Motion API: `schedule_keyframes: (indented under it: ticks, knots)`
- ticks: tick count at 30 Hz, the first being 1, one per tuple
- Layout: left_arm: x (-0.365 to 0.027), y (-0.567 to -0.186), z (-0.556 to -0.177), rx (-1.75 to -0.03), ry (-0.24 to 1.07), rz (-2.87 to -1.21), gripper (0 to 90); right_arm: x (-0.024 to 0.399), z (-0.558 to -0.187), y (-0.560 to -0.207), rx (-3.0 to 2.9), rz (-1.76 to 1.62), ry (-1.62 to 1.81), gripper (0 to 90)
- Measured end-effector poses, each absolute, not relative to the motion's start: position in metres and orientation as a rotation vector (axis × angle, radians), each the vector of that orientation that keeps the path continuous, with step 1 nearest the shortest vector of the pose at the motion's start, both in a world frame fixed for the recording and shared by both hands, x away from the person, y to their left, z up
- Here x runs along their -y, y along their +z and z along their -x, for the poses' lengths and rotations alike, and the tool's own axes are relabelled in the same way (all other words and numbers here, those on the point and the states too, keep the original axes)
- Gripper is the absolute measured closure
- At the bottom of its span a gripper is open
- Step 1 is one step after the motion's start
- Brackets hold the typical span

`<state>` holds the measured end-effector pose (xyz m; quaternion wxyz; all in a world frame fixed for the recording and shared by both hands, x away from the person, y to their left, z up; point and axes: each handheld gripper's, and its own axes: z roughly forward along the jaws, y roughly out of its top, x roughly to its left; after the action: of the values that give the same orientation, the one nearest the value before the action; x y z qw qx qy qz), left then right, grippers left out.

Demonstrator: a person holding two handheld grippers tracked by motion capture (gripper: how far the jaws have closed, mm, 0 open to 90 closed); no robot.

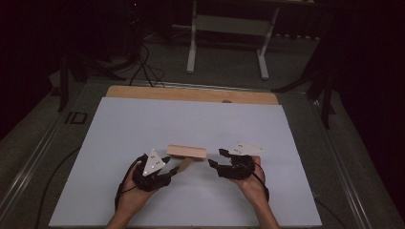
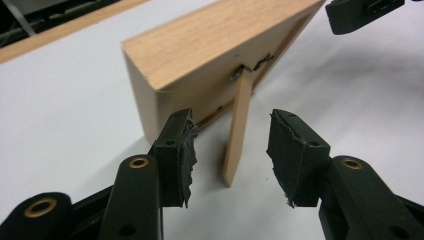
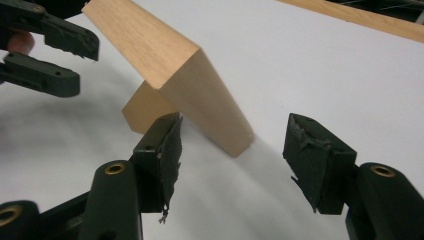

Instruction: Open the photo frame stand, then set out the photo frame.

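The wooden picture frame [image 2: 220,55] leans on its thin stand leg [image 2: 236,132], which sits between the left hand-held gripper's [image 2: 230,150] half-open, empty jaws. A nudge there could fold the leg and topple the frame onto the bench [image 1: 143,119]. The right hand-held gripper [image 3: 232,150], wide open and empty, flanks the frame's near corner.

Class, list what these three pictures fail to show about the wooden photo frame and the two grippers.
- Front of the wooden photo frame: faces away in all views, so any picture stays unseen.
- Metal hinge of the prop leg: too small and blurred in the left gripper view.
- Frame's far end: cut off by the top edge there.
- Small dark spot on the table's wooden strip: too small in the high view.
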<state>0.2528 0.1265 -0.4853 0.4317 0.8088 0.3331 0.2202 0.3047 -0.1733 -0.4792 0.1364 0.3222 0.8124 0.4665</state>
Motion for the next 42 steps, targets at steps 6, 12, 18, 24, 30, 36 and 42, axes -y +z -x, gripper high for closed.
schedule_keyframes:
  ticks: [6,12,18,24,30,36,42]
  knots:
    - [-0.140,-0.479,-0.254,-0.861,0.570,-1.970,53.1,0.180,-0.308,-0.477,-2.311,-0.956,1.361,39.9]
    - [-0.151,-0.476,-0.257,-0.893,0.588,-1.941,53.5,0.182,-0.311,-0.478,-2.288,-0.974,1.360,40.2]
    - [-0.153,-0.476,-0.258,-0.903,0.593,-1.927,54.6,0.180,-0.316,-0.479,-2.281,-0.981,1.358,40.9]
    - [-0.157,-0.476,-0.256,-0.911,0.587,-1.921,57.0,0.178,-0.325,-0.482,-2.262,-1.000,1.337,42.9]
    - [-0.159,-0.477,-0.257,-0.911,0.565,-1.916,62.6,0.176,-0.333,-0.485,-2.254,-1.043,1.330,50.4]
    - [-0.157,-0.478,-0.259,-0.897,0.507,-1.940,67.0,0.167,-0.341,-0.481,-2.246,-1.028,1.298,62.3]
    - [-0.154,-0.479,-0.259,-0.902,0.505,-1.937,67.7,0.158,-0.348,-0.482,-2.241,-1.031,1.287,77.5]
